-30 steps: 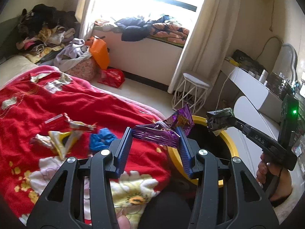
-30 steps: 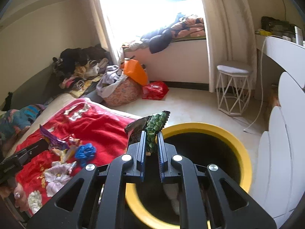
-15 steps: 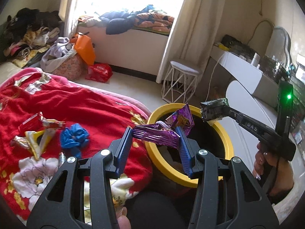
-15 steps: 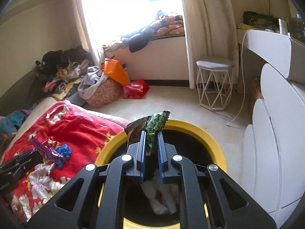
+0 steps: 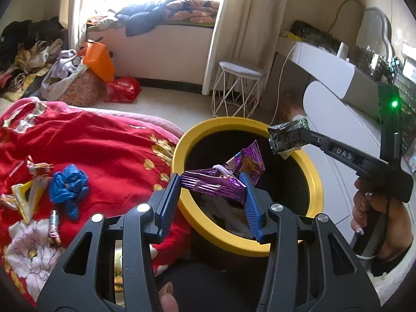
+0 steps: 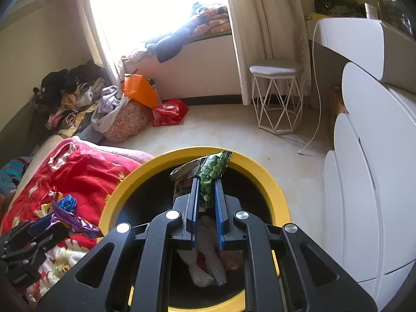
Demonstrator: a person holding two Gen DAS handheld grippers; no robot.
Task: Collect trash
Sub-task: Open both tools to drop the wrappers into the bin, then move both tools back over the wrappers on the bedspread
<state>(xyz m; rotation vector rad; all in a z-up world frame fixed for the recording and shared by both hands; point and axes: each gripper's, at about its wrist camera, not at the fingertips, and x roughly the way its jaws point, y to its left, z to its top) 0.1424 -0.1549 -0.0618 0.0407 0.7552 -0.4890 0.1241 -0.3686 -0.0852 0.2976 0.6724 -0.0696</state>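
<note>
The left gripper [image 5: 212,192] holds a shiny purple wrapper [image 5: 223,179] between its blue fingers [image 5: 167,205]. The wrapper stretches across the gap, and it hangs over the near side of the yellow bin [image 5: 179,143].

The right gripper [image 6: 206,202] is almost closed – it pinches a green snack bag [image 6: 210,174] tight. The bag sticks up over the middle of the bin [image 6: 275,189]. Down inside the bin lie some white and orange scraps [image 6: 208,265].

More trash sits on the red blanket [image 5: 98,140] on the bed, beside the bin – a crumpled blue wrapper [image 5: 69,184], a yellow wrapper [image 5: 26,197] and a small striped one [image 5: 53,225].

A white wire stool [image 6: 278,96] stands on the floor, well apart from the bin.
</note>
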